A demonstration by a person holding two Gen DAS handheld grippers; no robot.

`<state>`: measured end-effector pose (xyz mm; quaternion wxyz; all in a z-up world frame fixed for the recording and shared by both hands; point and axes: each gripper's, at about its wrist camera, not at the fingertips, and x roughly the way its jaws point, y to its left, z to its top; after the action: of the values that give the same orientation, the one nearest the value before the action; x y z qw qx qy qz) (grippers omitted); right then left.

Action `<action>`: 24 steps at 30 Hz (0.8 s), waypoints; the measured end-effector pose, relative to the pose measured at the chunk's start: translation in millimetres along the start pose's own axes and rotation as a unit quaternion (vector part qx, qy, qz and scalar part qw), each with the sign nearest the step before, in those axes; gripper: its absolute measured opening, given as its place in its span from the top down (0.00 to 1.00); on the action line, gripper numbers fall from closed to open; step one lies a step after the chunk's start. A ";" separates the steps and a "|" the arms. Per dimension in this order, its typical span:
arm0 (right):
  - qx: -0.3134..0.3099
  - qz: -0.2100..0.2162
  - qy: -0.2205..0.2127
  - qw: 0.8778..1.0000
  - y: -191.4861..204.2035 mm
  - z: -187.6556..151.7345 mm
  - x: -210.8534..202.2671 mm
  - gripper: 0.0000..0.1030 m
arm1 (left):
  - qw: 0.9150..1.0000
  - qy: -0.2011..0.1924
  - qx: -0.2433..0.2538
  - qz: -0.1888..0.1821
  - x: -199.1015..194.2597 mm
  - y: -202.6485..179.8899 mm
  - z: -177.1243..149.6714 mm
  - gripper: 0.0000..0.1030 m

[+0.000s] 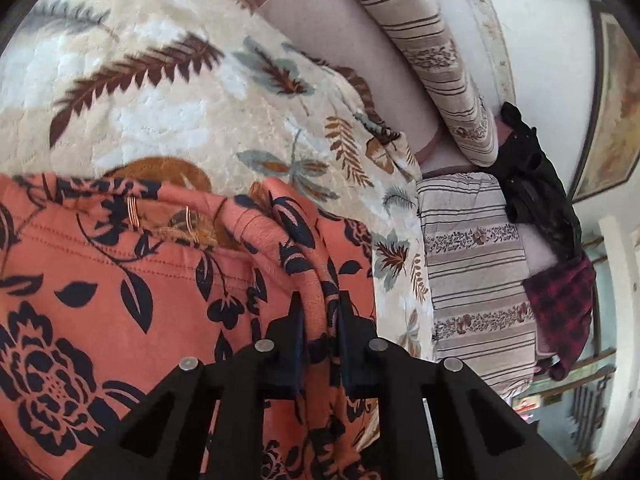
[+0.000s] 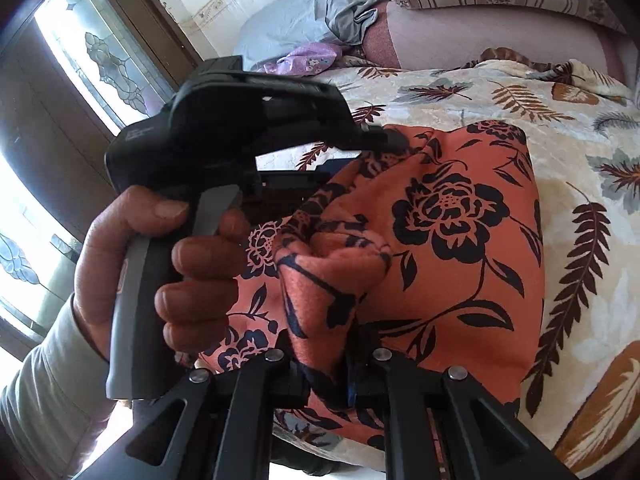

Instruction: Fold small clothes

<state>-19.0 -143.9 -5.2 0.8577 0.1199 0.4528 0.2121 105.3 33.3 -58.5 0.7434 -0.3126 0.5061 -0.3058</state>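
An orange garment with a dark navy flower print (image 1: 120,280) lies on a cream feather-pattern blanket (image 1: 160,92). My left gripper (image 1: 320,312) is shut on a raised fold of the garment, which bunches between its fingers. In the right wrist view the same garment (image 2: 448,240) spreads over the blanket (image 2: 580,208). My right gripper (image 2: 344,364) is shut on a bunched edge of it. The left gripper, held in a hand (image 2: 160,264), shows there at the left, its tips on the garment's far corner.
Striped cushions (image 1: 476,264) lie right of the blanket, with a black cloth (image 1: 536,188) and a dark red checked cloth (image 1: 564,308) beyond. A grey-blue pillow (image 2: 304,12) and a purple cloth (image 2: 308,60) sit at the bed's far end. A window (image 2: 92,52) is at the left.
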 end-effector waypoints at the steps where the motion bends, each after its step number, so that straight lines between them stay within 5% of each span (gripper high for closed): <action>1: -0.004 0.002 -0.004 1.000 3.4 3.1 -4.6 0.88 | 1.000 -0.018 0.017 -0.008 -12.6 -7.5 0.1 0.87; 4: -0.024 0.022 -0.021 0.999 24.6 13.6 -18.9 0.88 | 0.992 -0.082 0.092 -0.036 -69.6 -36.6 -7.9 0.88; 8: -0.081 0.053 -0.025 0.995 77.4 14.8 -17.6 0.88 | 0.979 -0.144 0.147 0.000 -127.7 -26.8 -21.0 0.87; 12: -0.085 0.062 0.057 0.993 97.2 -1.5 53.0 0.86 | 0.992 -0.087 0.037 0.086 -110.4 76.3 -10.6 0.87; 14: -0.067 0.064 0.111 0.989 93.2 -15.2 95.3 0.86 | 0.990 -0.055 -0.021 0.128 -94.3 127.2 -14.2 0.87; 15: -0.057 0.062 0.124 0.989 90.1 -20.2 107.1 0.86 | 0.992 -0.057 -0.039 0.105 -95.6 139.8 -17.6 0.87; 19: -0.055 0.071 0.107 0.990 96.9 -11.7 87.9 0.86 | 0.993 -0.087 0.004 0.077 -115.5 116.6 -16.7 0.87; 24: -0.075 0.042 0.113 0.990 116.7 -9.7 86.8 0.80 | 0.993 -0.049 0.009 0.105 -95.7 124.6 -7.8 0.87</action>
<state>-13.4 0.1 -27.2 0.7980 0.0497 0.5242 0.2930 86.4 182.9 -103.5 0.7978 -0.2656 0.4967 -0.2151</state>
